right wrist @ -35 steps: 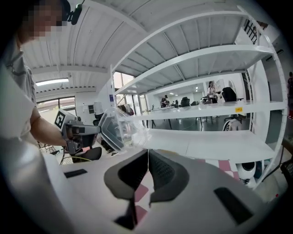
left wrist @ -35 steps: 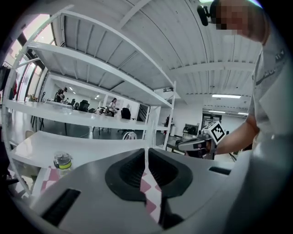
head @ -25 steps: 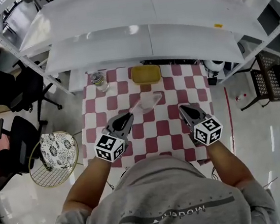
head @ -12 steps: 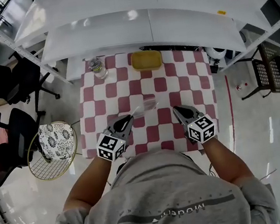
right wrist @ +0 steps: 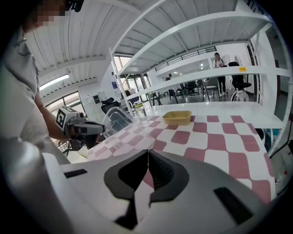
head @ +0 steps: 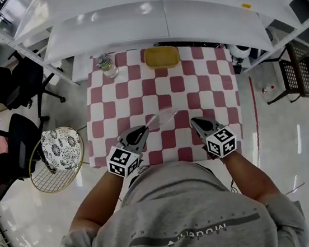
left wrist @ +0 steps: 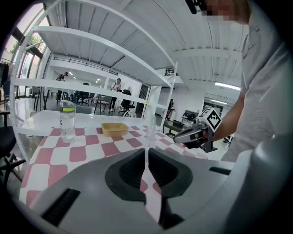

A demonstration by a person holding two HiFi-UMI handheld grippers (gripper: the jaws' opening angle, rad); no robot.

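My left gripper (head: 142,131) is shut on the edge of a clear plastic container (head: 162,117), which it holds above the near part of a red-and-white checked table (head: 135,103). In the left gripper view the clear edge (left wrist: 148,132) rises from the shut jaws. The right gripper view shows the container (right wrist: 116,119) sticking out of the left gripper (right wrist: 94,129). My right gripper (head: 195,122) hovers to the container's right, shut with nothing in it. A yellow tray (head: 161,57) and a water bottle (head: 106,66) stand at the table's far edge.
White shelving (head: 158,21) runs behind and above the table. Left of the table stand black office chairs (head: 2,83) and a round wire basket (head: 57,167) holding a patterned cloth. A black mesh stool (head: 300,75) is at the right.
Both grippers and the clear container have drawn back toward the table's near edge and tilted down. The gripper views now show the table top, tray and bottle instead of mostly shelves.
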